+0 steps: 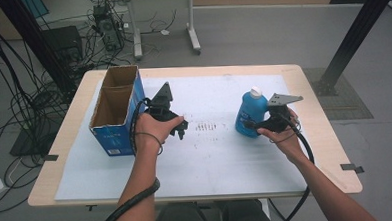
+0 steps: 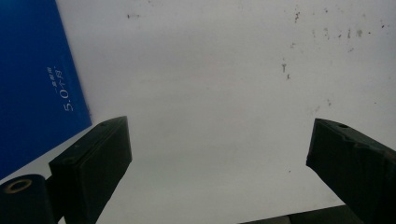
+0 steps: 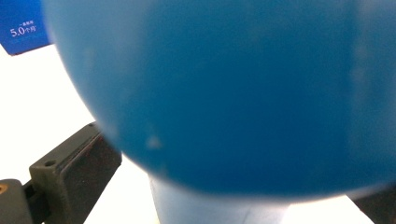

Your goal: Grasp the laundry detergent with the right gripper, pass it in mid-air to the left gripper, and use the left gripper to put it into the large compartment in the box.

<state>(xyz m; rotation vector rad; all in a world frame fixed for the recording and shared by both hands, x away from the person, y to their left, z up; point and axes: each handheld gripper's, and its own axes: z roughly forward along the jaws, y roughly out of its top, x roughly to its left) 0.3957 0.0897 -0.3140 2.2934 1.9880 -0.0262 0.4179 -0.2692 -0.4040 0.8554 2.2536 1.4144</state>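
Filling the right gripper view, the blue bottle stands upright near the table's right edge, between the right gripper's jaws; left gripper gapes wide beside the cardboard box.

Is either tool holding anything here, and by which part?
The right tool sits around the blue bottle's lower body; whether it grips cannot be told. The left tool is open over the white mat, holding nothing.
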